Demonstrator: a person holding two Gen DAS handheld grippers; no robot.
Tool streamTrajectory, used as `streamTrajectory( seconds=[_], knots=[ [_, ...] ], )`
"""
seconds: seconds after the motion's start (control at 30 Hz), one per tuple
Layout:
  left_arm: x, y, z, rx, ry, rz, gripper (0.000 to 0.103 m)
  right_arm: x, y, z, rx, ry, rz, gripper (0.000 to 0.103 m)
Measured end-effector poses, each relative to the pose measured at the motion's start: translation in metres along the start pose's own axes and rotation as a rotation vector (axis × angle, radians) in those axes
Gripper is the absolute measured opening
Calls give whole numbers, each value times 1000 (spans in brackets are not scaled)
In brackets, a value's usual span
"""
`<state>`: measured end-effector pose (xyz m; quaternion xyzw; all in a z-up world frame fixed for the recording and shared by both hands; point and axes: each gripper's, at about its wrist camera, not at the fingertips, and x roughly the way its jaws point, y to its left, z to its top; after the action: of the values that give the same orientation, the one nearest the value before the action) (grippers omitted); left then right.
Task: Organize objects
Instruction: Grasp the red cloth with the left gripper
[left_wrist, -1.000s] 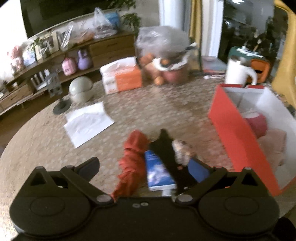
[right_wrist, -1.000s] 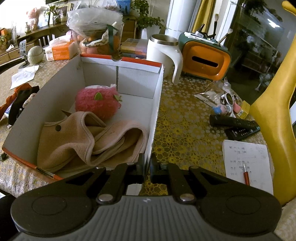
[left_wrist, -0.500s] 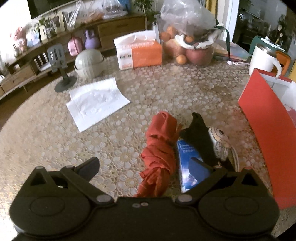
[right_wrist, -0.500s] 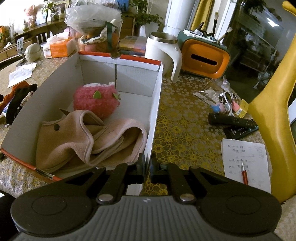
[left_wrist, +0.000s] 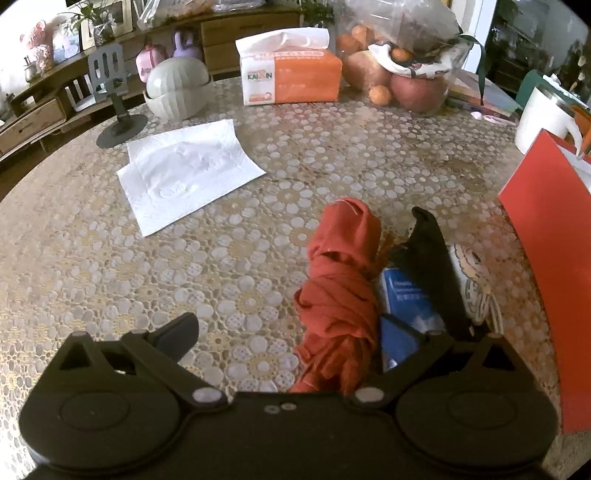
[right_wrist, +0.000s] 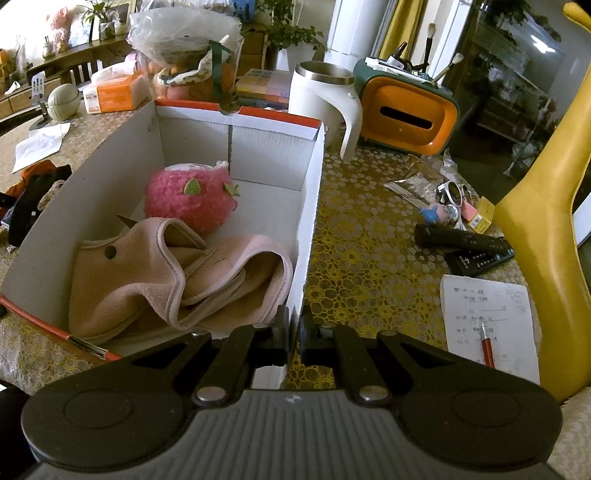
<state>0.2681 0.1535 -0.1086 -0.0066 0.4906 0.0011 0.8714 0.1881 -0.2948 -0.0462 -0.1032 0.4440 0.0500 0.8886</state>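
Red cloth (left_wrist: 341, 291): lying bunched and twisted on the table, just left of the blue packet.
Blue packet (left_wrist: 408, 301): lying flat, partly under the black cloth.
Black cloth (left_wrist: 432, 258): stretching lengthwise between the packet and a patterned item (left_wrist: 471, 273).
Box (right_wrist: 306, 229): sitting open, white inside, red outside.
Pink plush (right_wrist: 190, 197): resting toward the box's far end.
Beige fabric (right_wrist: 166, 280): lying crumpled at the near end.

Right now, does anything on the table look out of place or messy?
Yes: a loose heap lies outside the red box: a knotted orange cloth, a blue packet and a black item overlapping it. A white tissue sheet lies unfolded apart.
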Motion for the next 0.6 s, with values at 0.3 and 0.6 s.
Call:
streamTrajectory(
  seconds=[0.3,0.6],
  knots=[
    [3,-2,-4,-11,-8,-83,70,0,1,-1,0,-1,-9,5],
    [-5,-14,-5,9,-24,-129,31,0,1,-1,-2,-1,-9,5]
  ],
)
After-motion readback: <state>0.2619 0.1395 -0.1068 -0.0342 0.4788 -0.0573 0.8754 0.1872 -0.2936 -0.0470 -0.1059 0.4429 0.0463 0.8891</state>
